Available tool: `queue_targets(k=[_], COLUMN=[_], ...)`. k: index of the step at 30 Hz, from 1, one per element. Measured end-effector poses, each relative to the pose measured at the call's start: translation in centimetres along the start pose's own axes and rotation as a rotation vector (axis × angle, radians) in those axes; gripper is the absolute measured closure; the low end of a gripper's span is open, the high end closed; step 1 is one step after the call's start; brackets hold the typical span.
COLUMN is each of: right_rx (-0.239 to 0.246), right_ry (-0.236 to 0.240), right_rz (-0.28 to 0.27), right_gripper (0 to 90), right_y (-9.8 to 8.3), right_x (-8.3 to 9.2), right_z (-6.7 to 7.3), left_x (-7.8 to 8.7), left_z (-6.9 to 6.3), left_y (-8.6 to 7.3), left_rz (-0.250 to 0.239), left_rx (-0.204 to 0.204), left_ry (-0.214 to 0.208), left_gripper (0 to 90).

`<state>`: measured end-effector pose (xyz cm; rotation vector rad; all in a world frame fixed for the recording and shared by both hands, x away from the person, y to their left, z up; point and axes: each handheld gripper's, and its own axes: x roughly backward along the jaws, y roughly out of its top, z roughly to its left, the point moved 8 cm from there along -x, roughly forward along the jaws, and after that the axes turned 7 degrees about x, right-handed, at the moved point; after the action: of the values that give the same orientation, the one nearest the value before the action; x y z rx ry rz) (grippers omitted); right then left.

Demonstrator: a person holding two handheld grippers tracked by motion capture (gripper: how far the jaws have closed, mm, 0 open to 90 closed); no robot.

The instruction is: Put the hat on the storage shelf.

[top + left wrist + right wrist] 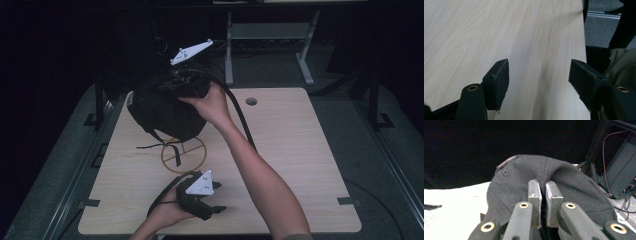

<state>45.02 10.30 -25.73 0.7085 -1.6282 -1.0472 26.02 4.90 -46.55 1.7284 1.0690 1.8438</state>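
Note:
A black cap [162, 112] hangs over the far left part of the wooden table [295, 150], above a round wooden wire stand [196, 159]. My right gripper [189, 84] is at the cap's top, held by a hand. In the right gripper view its jaws [545, 183] are pressed together on a fold of the cap's fabric [574, 177]. A strap [176, 154] dangles from the cap across the stand. My left gripper [220, 196] lies low near the table's front edge, open, with nothing but bare tabletop [499, 30] between its pads [500, 82].
A round cable hole [251, 101] sits in the table's far middle. Past the far edge stand a metal desk frame [270, 35] and dark surroundings. In the left gripper view, beige cloth [624, 62] lies past the table's edge at right.

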Motion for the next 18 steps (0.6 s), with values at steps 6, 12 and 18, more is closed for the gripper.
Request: queue_targets(k=[6,12,18], right_rx=[-0.055,-0.078,-0.105], right_ry=[-0.043,-0.031,-0.024], right_rz=[0.012,0.019,0.012], right_gripper=[51.5,45.9,40.8], right_y=[-0.2,-1.2,-2.5], right_x=[-1.7,-0.5,0.8], right_z=[-0.5,-0.7,-0.9], left_x=[0.0,0.4,0.5], left_z=[0.0,0.4,0.6], left_y=[0.0,-0.1,0.0], left_rz=[-0.006,-0.017,-0.033], left_rx=[-0.001,0.011,0.011], left_ry=[0.001,0.012,0.035], left_gripper=[31.8,30.4,28.9])
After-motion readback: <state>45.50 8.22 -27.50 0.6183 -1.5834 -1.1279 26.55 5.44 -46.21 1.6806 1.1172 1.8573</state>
